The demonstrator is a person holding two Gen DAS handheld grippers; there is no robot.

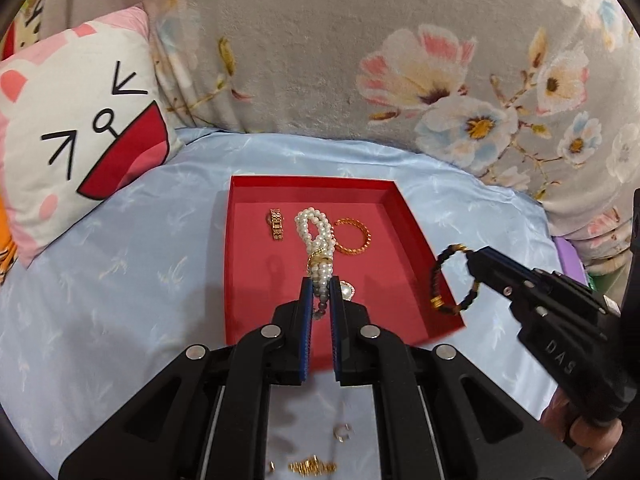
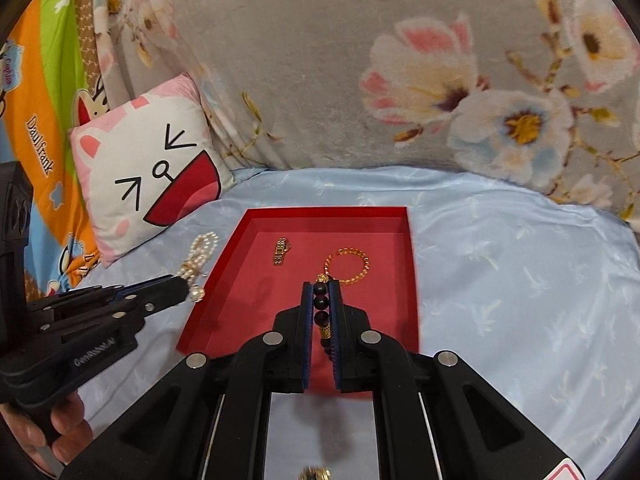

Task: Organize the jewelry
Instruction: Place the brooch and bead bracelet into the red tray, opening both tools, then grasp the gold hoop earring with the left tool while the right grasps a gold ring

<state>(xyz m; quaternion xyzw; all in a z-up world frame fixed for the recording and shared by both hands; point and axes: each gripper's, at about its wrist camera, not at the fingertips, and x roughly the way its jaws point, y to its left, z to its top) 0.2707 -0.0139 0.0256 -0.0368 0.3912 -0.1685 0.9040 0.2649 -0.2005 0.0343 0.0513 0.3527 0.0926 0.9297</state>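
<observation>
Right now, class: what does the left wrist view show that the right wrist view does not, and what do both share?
Only the left wrist view shows loose gold jewelry on the sheet under the left gripper. Only the right wrist view shows the orange cartoon bedding. Both show the red tray, gold chain bracelet, small gold watch, pearl bracelet, black bead bracelet, right gripper and cat pillow.

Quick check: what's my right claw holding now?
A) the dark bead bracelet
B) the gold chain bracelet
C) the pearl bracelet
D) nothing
A: the right claw is shut on the dark bead bracelet; the gold chain bracelet lies in the red tray.
</observation>
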